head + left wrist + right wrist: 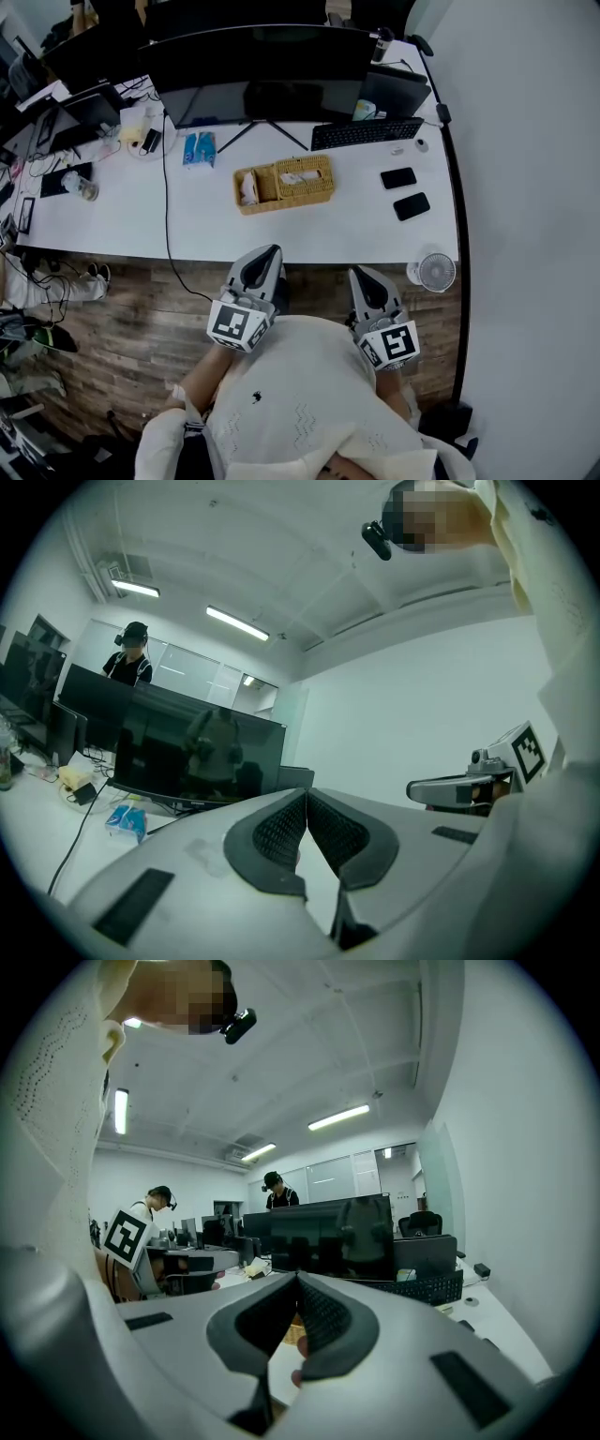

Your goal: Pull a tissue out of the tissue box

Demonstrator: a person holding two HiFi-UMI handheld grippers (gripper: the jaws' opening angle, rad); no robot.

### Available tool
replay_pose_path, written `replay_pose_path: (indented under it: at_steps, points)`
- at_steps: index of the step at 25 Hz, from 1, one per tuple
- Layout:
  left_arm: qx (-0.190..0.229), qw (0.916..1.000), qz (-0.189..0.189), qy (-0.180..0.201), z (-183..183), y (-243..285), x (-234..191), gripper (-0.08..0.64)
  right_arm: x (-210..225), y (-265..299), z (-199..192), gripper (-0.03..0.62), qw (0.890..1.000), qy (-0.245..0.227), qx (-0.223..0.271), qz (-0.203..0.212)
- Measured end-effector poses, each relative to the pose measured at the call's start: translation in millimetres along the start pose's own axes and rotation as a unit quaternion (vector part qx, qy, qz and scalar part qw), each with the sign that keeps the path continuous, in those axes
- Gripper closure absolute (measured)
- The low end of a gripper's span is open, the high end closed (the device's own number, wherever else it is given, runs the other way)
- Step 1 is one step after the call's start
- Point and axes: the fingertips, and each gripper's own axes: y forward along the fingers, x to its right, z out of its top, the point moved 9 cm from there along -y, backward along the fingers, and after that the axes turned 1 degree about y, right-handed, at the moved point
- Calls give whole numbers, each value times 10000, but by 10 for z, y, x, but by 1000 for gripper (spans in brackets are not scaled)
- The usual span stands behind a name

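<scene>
Hovering short of the counter (281,234) with left hand-held gripper (266,251) and right hand-held gripper (362,273) both pressed together, empty, tissue box (319,178) well ahead mid-counter, reach only starting, likely calling next for closing in, spreading jaws, pinching the tissue (298,177).

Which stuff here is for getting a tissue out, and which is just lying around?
For the job: woven tan wicker tissue box; white tissue poking from it; left tool and right tool, both shut, empty.

Just lying about: two black phones; black keyboard; small white round fan; blue plastic packet; wide black monitor.
</scene>
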Motion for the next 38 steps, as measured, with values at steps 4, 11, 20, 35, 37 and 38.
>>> replay_pose_path:
  at_steps: [4,11,20,35,37,38]
  points:
    - [-69,9999,-90,-12,30,190,-201,546,59,238,42,591,10000,19,-38,-68]
    - [-47,9994,-343,-30,119,565,-512,546,158,656,158,591,9998,21,-54,-210]
    - [-13,9994,-325,-115,176,841,-937,546,204,1155,271,591,9998,-81,-108,-176]
    - [5,9994,-112,-322,167,946,-1417,546,187,1629,336,591,9994,-213,-268,-111]
    - [23,9994,-62,-346,160,933,-1437,546,188,1633,341,591,9994,-190,-267,-95]
    - [31,9993,-35,-358,157,923,-1443,546,186,1636,345,591,9995,-179,-267,-76]
